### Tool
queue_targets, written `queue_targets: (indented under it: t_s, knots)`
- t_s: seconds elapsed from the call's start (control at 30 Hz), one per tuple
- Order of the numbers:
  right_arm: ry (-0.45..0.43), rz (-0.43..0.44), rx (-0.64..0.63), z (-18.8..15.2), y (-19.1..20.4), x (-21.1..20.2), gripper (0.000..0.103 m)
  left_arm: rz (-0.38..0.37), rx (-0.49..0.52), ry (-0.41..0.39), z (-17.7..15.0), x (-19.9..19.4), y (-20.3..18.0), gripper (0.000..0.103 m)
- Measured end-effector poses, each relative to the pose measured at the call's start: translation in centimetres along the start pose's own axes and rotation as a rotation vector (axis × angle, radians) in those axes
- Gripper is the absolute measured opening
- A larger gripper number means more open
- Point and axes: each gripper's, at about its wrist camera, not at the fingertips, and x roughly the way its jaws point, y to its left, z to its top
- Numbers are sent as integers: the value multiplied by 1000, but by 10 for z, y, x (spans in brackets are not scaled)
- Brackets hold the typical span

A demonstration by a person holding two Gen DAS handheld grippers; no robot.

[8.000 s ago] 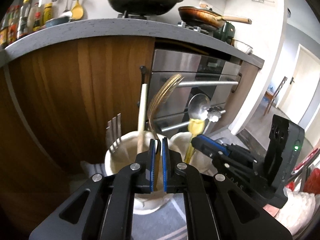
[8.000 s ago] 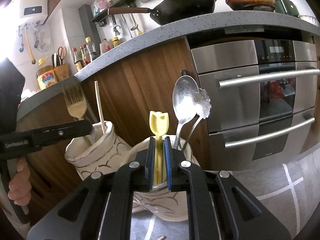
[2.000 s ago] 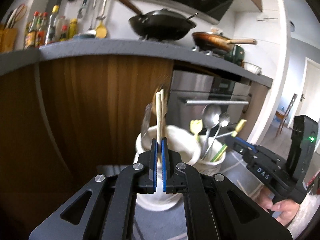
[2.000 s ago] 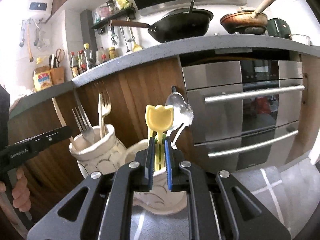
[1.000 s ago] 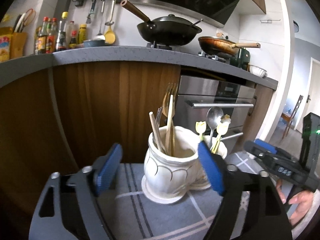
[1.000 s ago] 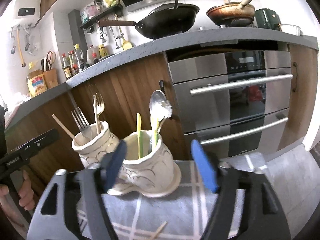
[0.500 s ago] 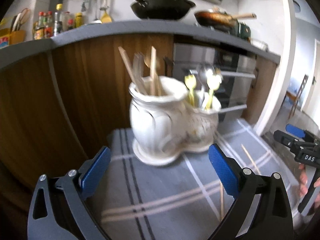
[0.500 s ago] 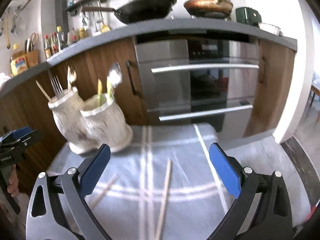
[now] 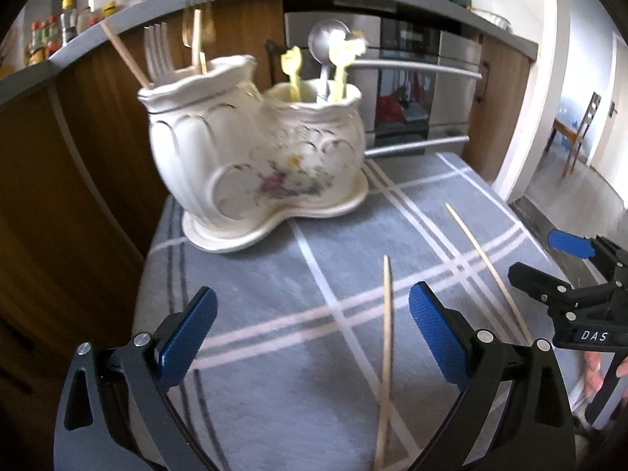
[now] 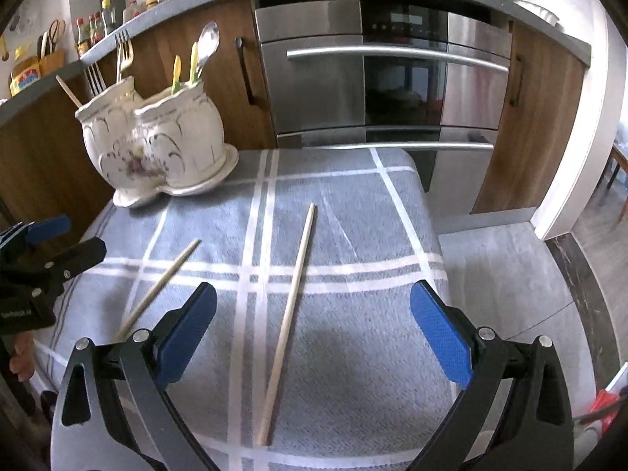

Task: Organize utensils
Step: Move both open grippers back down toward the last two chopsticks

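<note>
With both your grippers' jaws spread and empty, the nearer chopstick (image 10: 289,324) lies lengthwise under your right gripper (image 10: 313,329), pointing toward the oven (image 10: 376,78).

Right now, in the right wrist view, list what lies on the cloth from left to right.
Left gripper → ceramic utensil holder → shorter chopstick → longer chopstick.

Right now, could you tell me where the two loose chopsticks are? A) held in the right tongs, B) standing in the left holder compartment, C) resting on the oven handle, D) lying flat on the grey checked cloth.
D: both chopsticks lie flat on the grey checked cloth, apart from the ceramic holder, and the right tongs are open and empty.
</note>
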Motion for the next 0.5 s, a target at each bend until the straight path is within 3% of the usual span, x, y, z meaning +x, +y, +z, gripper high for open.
queue_targets:
  t_s: [0.37,0.5]
  knots:
    - [48,16,25,0,-11,13,97,-49,35,85,-4,23,-21,97]
    - [68,34,13,4,-9,17,82,-84,62,114,-4,29,-28,95]
